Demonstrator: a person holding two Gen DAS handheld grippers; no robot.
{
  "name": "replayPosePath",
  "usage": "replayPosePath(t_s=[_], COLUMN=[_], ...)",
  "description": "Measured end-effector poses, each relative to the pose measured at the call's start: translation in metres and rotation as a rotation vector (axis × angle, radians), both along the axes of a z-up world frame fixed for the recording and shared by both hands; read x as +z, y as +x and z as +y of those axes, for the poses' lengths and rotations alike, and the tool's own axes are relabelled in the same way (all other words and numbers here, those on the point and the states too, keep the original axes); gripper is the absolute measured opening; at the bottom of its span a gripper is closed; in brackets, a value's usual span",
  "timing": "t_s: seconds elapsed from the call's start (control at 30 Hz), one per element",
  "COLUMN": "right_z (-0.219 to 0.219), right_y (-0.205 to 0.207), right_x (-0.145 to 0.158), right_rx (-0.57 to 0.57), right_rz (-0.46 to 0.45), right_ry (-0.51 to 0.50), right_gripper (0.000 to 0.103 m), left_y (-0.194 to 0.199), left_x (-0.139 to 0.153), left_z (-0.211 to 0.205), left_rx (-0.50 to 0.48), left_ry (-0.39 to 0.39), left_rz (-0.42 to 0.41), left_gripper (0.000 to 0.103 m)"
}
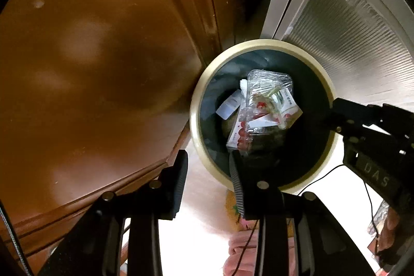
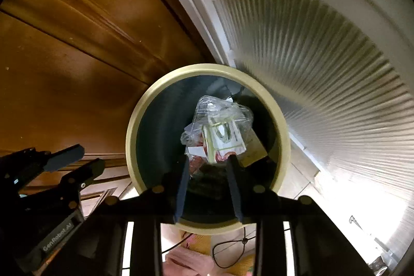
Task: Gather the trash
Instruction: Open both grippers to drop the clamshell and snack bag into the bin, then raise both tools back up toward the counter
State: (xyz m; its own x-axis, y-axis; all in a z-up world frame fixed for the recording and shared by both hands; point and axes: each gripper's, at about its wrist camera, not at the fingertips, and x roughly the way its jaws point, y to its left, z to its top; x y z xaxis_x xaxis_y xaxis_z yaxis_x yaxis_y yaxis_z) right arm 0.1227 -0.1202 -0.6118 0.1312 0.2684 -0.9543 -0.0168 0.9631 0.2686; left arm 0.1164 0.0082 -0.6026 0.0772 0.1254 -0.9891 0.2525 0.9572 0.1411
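Observation:
A round trash bin with a cream rim (image 1: 196, 100) (image 2: 132, 136) and a dark liner stands on the floor below both grippers. Inside lie a crumpled clear plastic container (image 1: 269, 84) (image 2: 220, 110), a red-printed wrapper (image 1: 240, 131) and a white card (image 1: 229, 105). My left gripper (image 1: 208, 159) points down over the bin's near-left rim, open, with nothing between its fingers. My right gripper (image 2: 208, 162) hangs over the bin's mouth, open and empty, with the trash seen far below through its gap. Each gripper shows in the other's view: right gripper (image 1: 333, 115), left gripper (image 2: 89, 159).
A brown wooden cabinet door (image 1: 90, 69) (image 2: 64, 69) stands against the bin's left side. A white door with ribbed glass (image 1: 349, 43) (image 2: 310, 56) stands to its right. A black cable (image 2: 233, 245) and pink cloth (image 1: 245, 250) lie on the floor near me.

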Motion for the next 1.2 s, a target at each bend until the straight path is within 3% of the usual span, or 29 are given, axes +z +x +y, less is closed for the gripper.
replayPosePath(t_s=[0.23, 0.47, 0.73, 0.97, 1.07, 1.2], right_z=[0.004, 0.002, -0.002, -0.008, -0.013, -0.023], right_y=[-0.006, -0.029, -0.06, -0.08, -0.086, -0.089], right_x=[0.029, 0.097, 0.23, 0.348, 0.394, 0.45], right_rx=[0.032, 0.044, 0.075, 0.115, 0.138, 0.133], right_rz=[-0.027, -0.043, -0.124, -0.236, -0.295, -0.368], right_ry=[-0.03, -0.016, 0.003, 0.028, 0.037, 0.047], right_gripper=[0.03, 0.03, 0.03, 0.031, 0.031, 0.031], left_y=[-0.006, -0.021, -0.047, -0.073, -0.078, -0.084], left_x=[0.025, 0.102, 0.231, 0.36, 0.404, 0.46], left_z=[-0.008, -0.015, -0.02, -0.027, -0.031, -0.039], left_rx=[0.0, 0.005, 0.003, -0.037, -0.069, -0.105], left_ry=[0.003, -0.023, -0.064, -0.09, -0.093, -0.094], left_rz=[-0.022, -0.057, -0.129, -0.264, -0.328, -0.418], left_gripper=[0.032, 0.032, 0.034, 0.043, 0.05, 0.052])
